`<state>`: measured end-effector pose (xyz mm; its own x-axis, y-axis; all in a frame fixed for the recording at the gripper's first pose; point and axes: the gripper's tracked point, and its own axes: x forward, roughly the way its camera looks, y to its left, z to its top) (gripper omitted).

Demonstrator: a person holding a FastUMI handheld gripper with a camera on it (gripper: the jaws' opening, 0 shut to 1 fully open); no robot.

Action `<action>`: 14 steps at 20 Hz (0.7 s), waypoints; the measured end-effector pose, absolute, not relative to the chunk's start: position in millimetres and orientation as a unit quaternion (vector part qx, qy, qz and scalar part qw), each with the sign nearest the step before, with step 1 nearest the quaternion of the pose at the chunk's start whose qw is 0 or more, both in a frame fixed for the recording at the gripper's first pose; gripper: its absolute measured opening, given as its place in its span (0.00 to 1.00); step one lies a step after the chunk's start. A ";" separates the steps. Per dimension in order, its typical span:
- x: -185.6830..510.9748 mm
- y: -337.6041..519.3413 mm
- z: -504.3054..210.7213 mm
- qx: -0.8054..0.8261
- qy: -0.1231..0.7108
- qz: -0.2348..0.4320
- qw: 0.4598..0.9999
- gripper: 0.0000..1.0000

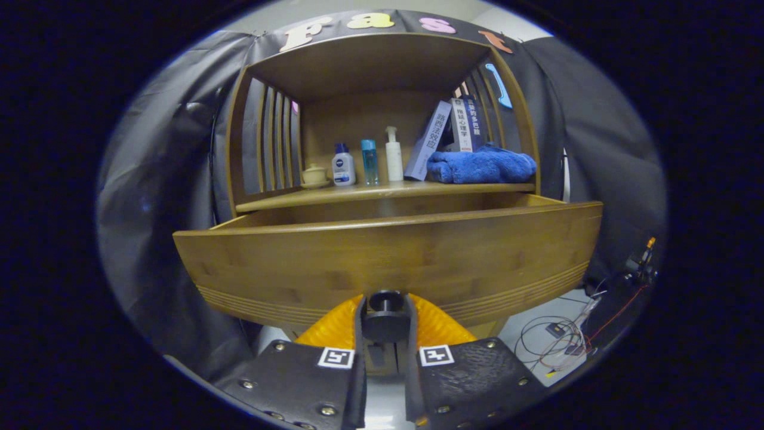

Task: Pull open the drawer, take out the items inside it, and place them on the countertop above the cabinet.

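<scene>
One wooden cabinet [382, 71] fills centre frame; its drawer [388, 257] stands pulled out, front panel across mid-frame. On the countertop [358, 192]: blue towel [482, 166] at right, leaning books [444, 134], three bottles [369, 161], small teapot [314, 175] at left. Lower centre, gripper [385, 316] pinches the drawer knob [385, 310], both fingers pressing its sides.

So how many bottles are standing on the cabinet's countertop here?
3, in a row between the small pot and the books: a white bottle, a blue bottle and a pump bottle. The towel could hide more. The gripper grips the drawer knob.
</scene>
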<state>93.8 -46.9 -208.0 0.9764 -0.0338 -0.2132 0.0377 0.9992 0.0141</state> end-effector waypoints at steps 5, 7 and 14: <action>64.9 -38.0 -209.4 0.027 0.107 -0.009 0.994 0.26; 55.3 -38.5 -210.5 0.017 0.110 -0.015 0.994 0.26; 40.4 -36.6 -210.3 0.000 0.124 -0.016 0.992 0.26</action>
